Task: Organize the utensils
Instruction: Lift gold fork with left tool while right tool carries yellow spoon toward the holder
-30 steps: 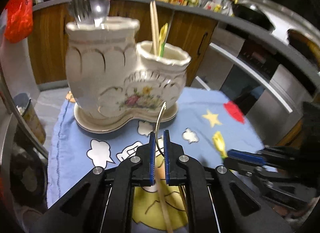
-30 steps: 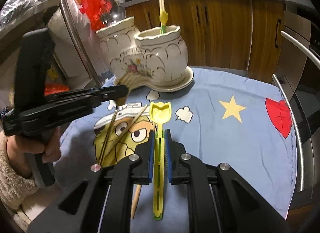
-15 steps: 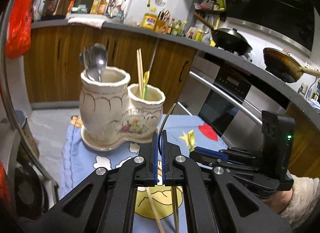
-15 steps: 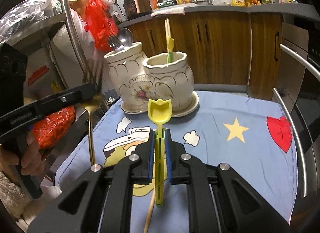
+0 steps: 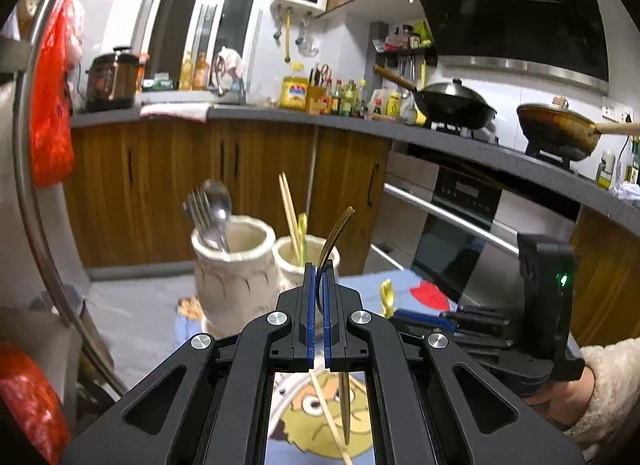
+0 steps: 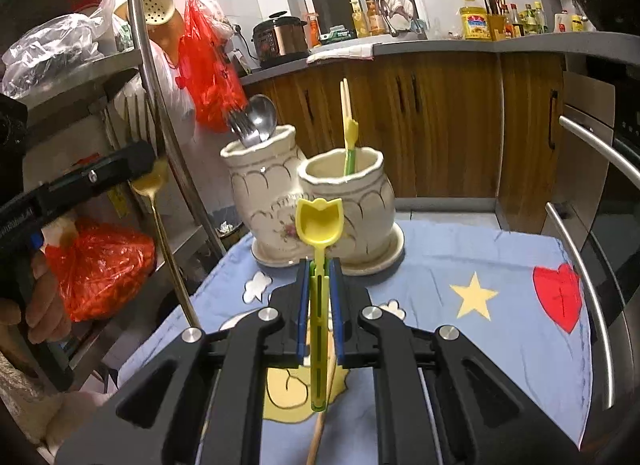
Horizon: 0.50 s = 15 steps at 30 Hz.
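My left gripper (image 5: 319, 269) is shut on a gold fork (image 5: 335, 233), held in the air with its tines up; it also shows in the right wrist view (image 6: 150, 181). My right gripper (image 6: 319, 265) is shut on a yellow plastic spoon (image 6: 319, 221), raised above the cloth. The white double ceramic utensil holder (image 6: 280, 201) stands ahead of both. Its taller cup (image 5: 230, 261) holds a steel fork and spoon (image 5: 212, 209). Its shorter cup (image 6: 344, 189) holds chopsticks and a yellow-green utensil (image 6: 349, 137). A wooden chopstick (image 5: 326, 413) lies on the cloth below.
A blue cartoon cloth (image 6: 480, 285) covers the small table. A metal rack with red bags (image 6: 100, 265) stands at the left. An oven with a handle (image 6: 588, 225) is at the right. Wooden kitchen cabinets (image 6: 440, 105) run behind.
Both grippers have risen from near the cloth, lifting the gold fork and the yellow spoon. The holder now looks lower and farther in the left wrist view.
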Available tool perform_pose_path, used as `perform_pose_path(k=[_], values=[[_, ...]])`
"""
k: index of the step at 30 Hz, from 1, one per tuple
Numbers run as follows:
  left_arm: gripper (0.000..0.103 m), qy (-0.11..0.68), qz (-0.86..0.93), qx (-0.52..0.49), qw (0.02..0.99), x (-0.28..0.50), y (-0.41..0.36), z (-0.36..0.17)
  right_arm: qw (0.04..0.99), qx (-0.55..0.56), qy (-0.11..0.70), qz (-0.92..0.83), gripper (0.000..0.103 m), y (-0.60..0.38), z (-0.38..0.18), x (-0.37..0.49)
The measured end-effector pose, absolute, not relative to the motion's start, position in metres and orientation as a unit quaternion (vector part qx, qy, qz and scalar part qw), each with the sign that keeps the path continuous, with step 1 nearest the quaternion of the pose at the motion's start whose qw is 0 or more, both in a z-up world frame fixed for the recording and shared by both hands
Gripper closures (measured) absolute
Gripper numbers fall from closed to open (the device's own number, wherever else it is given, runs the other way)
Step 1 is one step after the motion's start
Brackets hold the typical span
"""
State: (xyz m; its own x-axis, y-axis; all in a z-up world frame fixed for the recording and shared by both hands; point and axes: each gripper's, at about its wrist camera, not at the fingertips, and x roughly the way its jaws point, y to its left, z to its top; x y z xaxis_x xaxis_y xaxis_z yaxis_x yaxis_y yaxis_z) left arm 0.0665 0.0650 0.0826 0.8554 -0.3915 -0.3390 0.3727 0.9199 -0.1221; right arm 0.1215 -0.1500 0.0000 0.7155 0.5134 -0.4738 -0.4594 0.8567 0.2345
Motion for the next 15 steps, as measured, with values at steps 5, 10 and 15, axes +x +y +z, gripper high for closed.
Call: perform_pose_path(k=[5,10,15], values=[[0.099,0.149,-0.190,-0.030,0.970,0.074,0.076,0.117,0.934,0.045,0.240,0.260,0.093,-0.147,0.027,0.136],[0.099,0.110,-0.177,-0.028,0.978,0.087,0.082,0.155,0.944,0.048,0.202,0.257,0.093,-0.143,0.059,0.160],[0.099,0.075,-0.157,-0.022,0.985,0.103,0.084,0.185,0.946,0.069,0.181,0.258,0.093,-0.138,0.084,0.190]])
